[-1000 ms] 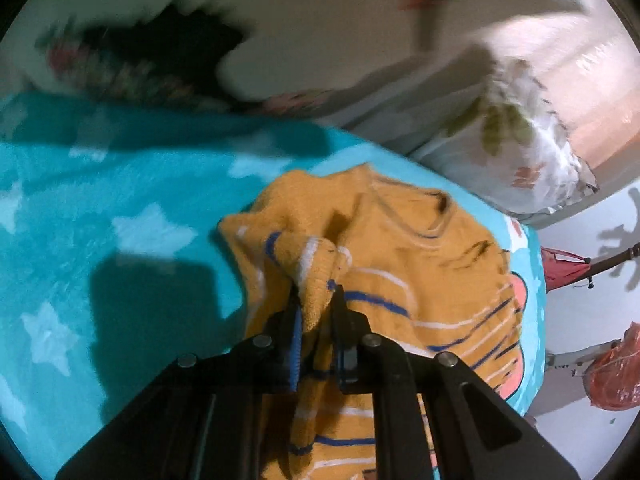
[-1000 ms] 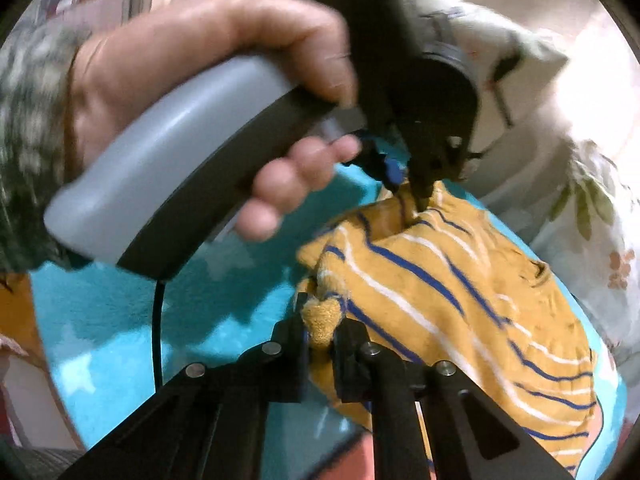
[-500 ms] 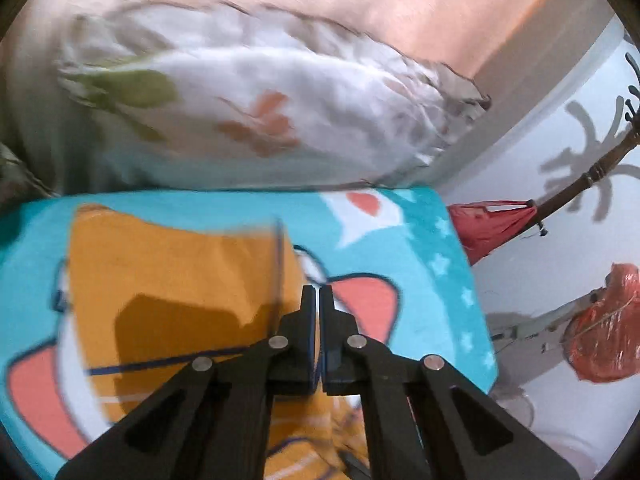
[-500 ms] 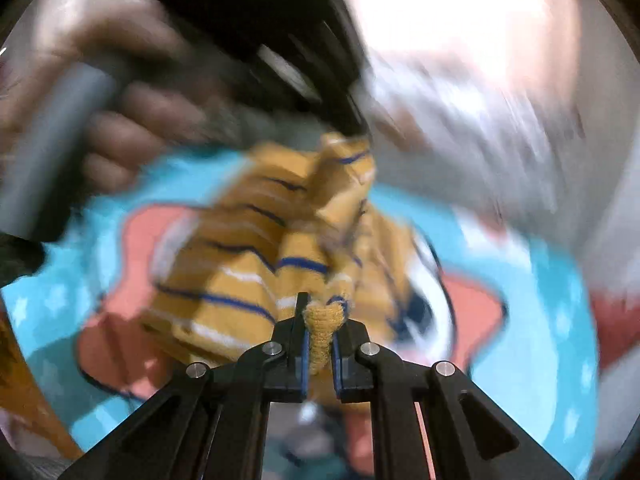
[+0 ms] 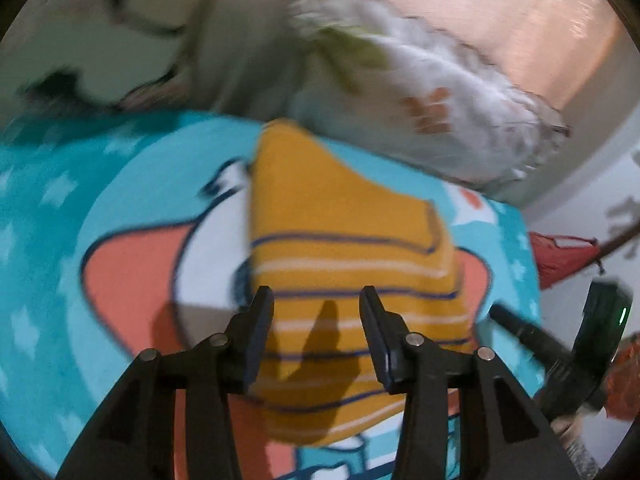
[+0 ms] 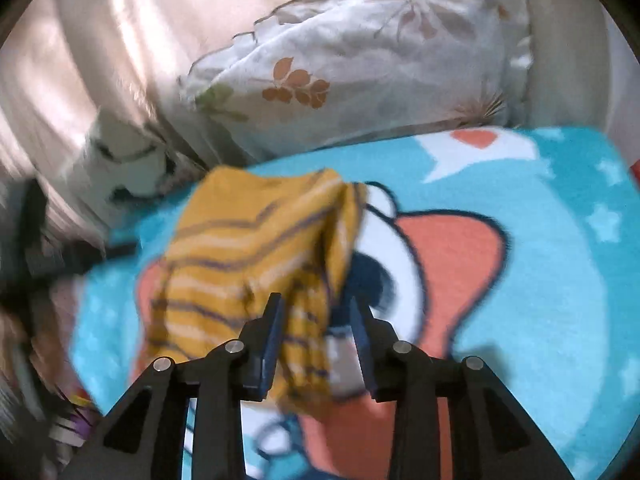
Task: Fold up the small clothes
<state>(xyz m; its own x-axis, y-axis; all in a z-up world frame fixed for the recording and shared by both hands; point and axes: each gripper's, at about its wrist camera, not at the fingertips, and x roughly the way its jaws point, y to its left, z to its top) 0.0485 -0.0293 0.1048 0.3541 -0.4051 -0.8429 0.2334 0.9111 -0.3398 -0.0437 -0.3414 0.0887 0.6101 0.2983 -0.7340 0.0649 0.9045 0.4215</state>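
Observation:
A small mustard-yellow sweater (image 5: 344,248) with blue and white stripes lies folded on a turquoise cartoon blanket (image 5: 80,208). My left gripper (image 5: 317,300) is open and empty, just above the sweater's near edge. In the right wrist view the sweater (image 6: 248,248) lies folded to the left of centre. My right gripper (image 6: 317,308) is open and empty over its right edge. The other gripper's black body shows at the right edge of the left wrist view (image 5: 600,328).
A white floral pillow (image 6: 360,60) lies behind the blanket, against a pink curtain (image 6: 80,40). The blanket's right edge (image 5: 532,280) drops off beside red items (image 5: 568,256). Both views are motion-blurred.
Both grippers have opened and let go of the sweater, which now lies folded on the blanket. Both have drawn back from it.

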